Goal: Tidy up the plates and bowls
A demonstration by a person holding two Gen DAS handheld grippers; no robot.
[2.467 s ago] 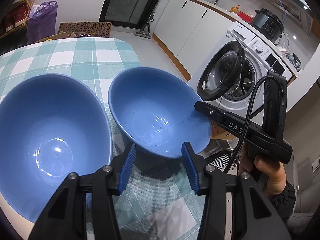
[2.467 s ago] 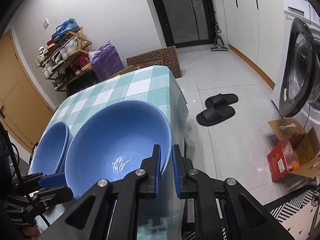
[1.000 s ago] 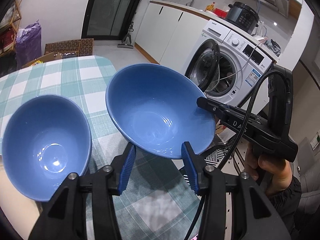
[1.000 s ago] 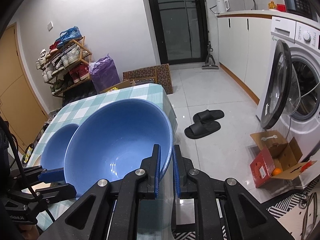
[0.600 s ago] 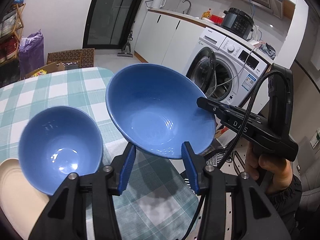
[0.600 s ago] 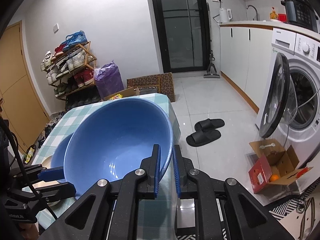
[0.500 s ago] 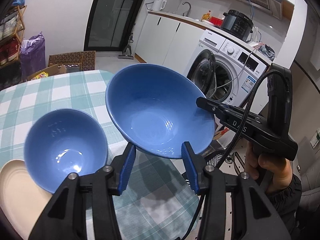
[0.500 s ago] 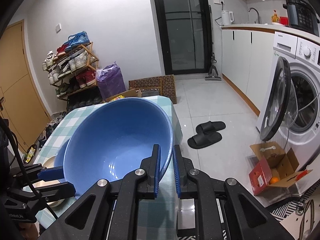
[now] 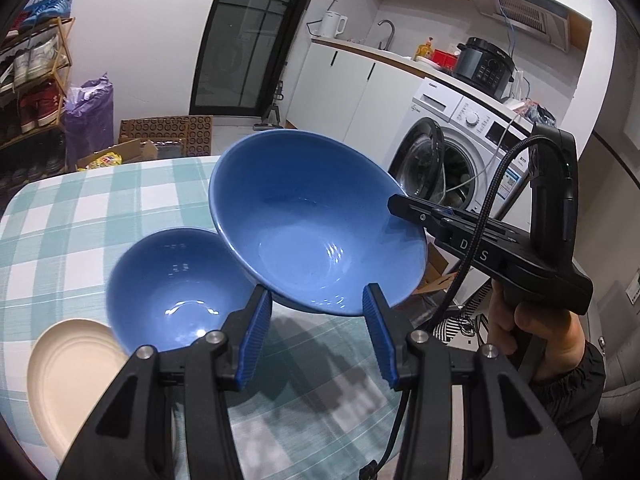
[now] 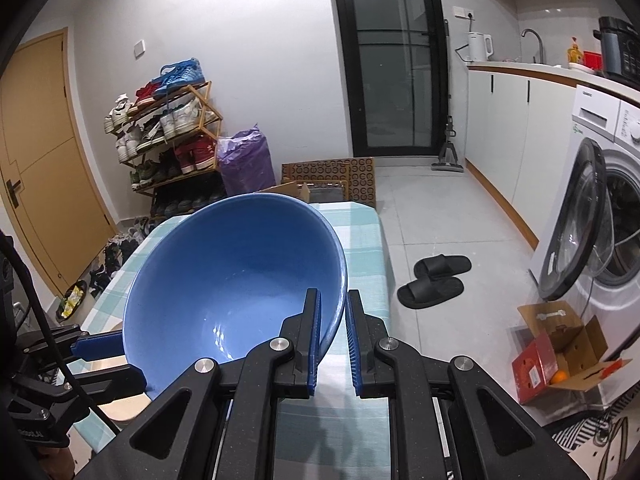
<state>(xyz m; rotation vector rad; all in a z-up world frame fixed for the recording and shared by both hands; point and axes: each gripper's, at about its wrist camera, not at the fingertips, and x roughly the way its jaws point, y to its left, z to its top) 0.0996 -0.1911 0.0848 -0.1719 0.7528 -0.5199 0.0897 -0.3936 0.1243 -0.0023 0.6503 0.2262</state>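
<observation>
A: Left tool [image 9: 318, 336], left wrist view: state?

B: Its blue pads stand apart with nothing between them. The larger blue bowl [image 9: 316, 228] hangs just ahead of the pads and above the desk [image 9: 80, 216], without touching them.

A: What carries that bowl?

B: The right tool [image 9: 416, 210] enters from the right edge of the view, gripped by a hand [image 9: 536, 332] in a dark sleeve. Its tip meets the bowl's right rim. The bowl is tilted, opening toward the camera.

A: Other items on the desk?

B: A smaller blue bowl [image 9: 176, 292] sits on the checked cloth, below and left of the lifted bowl. A cream plate [image 9: 68, 376] lies at the near left; the smaller bowl's edge covers part of its rim. Whether they touch cannot be told. A washing machine [image 9: 460, 160] with its door open stands behind.

A: Right wrist view?

B: The right tool [image 10: 333, 340] is clamped on the larger blue bowl [image 10: 228, 292], one pad inside the rim and one outside. The bowl is clear of the desk [image 10: 360, 264] and hides most of it. The left tool [image 10: 98, 346] shows at the lower left, beside the bowl's left wall. A pair of black slippers [image 10: 436, 280] lies on the floor to the right.
</observation>
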